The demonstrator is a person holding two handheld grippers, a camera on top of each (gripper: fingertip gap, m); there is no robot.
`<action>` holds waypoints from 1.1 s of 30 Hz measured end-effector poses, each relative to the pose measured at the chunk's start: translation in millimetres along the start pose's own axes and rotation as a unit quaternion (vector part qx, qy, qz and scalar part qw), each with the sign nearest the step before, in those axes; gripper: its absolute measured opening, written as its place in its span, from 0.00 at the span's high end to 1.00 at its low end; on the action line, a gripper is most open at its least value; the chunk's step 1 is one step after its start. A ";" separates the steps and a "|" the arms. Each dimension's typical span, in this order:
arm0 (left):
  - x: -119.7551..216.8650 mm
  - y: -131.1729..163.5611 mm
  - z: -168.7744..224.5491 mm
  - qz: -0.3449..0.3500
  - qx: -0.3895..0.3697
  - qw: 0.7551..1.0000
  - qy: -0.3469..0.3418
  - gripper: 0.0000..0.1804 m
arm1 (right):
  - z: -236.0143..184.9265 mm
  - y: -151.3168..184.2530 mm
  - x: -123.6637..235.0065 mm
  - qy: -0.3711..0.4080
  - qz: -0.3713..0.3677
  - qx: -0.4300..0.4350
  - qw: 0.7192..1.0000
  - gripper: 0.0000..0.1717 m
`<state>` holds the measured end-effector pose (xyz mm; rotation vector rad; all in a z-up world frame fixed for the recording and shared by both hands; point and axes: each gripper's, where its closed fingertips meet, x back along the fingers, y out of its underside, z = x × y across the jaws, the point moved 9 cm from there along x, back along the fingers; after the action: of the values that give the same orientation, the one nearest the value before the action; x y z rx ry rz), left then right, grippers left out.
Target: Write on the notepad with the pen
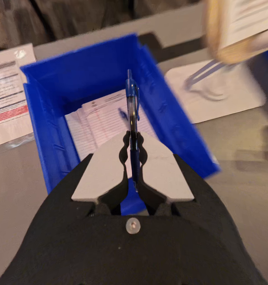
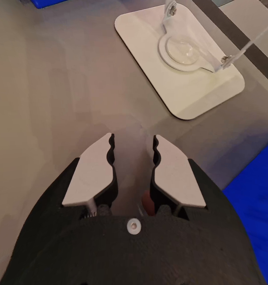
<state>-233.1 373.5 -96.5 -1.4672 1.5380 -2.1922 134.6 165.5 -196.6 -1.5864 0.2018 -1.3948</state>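
Your left tool (image 1: pixel 133 134) clamps a blue retractable pen with a clear barrel (image 1: pixel 132 108), pads pressed on both sides, clicker end pointing away. Beyond it: white lined notepad (image 1: pixel 99 121) lying in the blue plastic bin (image 1: pixel 68 80). Your right tool (image 2: pixel 133 135) hangs spread, nothing between its fingers, over grey tabletop (image 2: pixel 53 77); white rounded plate (image 2: pixel 192 95) well beyond.
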 end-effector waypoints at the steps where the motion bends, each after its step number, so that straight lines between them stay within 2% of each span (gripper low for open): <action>1: 19.8 -0.9 13.1 0.029 0.006 0.999 0.029 0.95 | 2.1 2.1 5.1 -0.007 0.010 -0.008 1.000 0.72; 3: 50.2 4.4 45.7 0.060 0.005 0.995 0.078 0.95 | 3.6 5.6 14.1 -0.014 0.025 -0.017 0.999 0.73; 6: 66.5 24.9 101.2 0.067 0.000 0.986 0.151 0.95 | 2.5 6.4 26.4 -0.018 0.050 -0.013 0.998 0.75; 9: 48.5 54.5 152.1 0.043 0.011 0.978 0.205 0.95 | 0.3 7.2 31.8 -0.021 0.066 -0.010 0.998 0.76; 12: 19.8 74.8 174.7 0.016 0.043 0.974 0.221 0.95 | 0.4 11.3 29.4 -0.017 0.053 -0.007 0.998 0.76; 14: 2.8 90.3 182.9 -0.019 0.032 0.982 0.188 0.95 | 0.2 12.6 27.8 -0.020 0.051 -0.008 0.998 0.76; 18: -10.4 113.3 186.1 -0.053 0.044 0.988 0.140 0.95 | -0.4 12.3 26.9 -0.022 0.051 -0.006 0.998 0.77; 24: -13.2 136.3 192.0 -0.039 0.147 0.974 0.170 0.94 | -1.3 13.9 23.8 -0.033 0.044 -0.009 0.998 0.77; 26: -12.7 140.4 193.3 -0.028 0.158 0.972 0.173 0.82 | -1.3 13.6 24.2 -0.032 0.045 -0.009 0.998 0.77; 28: -5.8 137.2 192.2 -0.007 0.172 0.966 0.191 0.79 | -0.5 14.2 24.3 -0.033 0.045 -0.011 0.998 0.77; 30: 9.4 126.7 182.2 0.021 0.156 0.972 0.173 0.79 | 0.4 14.6 24.6 -0.035 0.047 -0.014 0.998 0.77; 33: 40.5 92.4 148.2 0.063 0.103 0.987 0.109 0.83 | 1.5 15.0 24.1 -0.038 0.048 -0.019 0.998 0.76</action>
<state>-184.9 205.3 -136.2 -1.0721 1.3669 -2.4140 150.5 142.5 -191.2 -1.6363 0.2582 -1.2615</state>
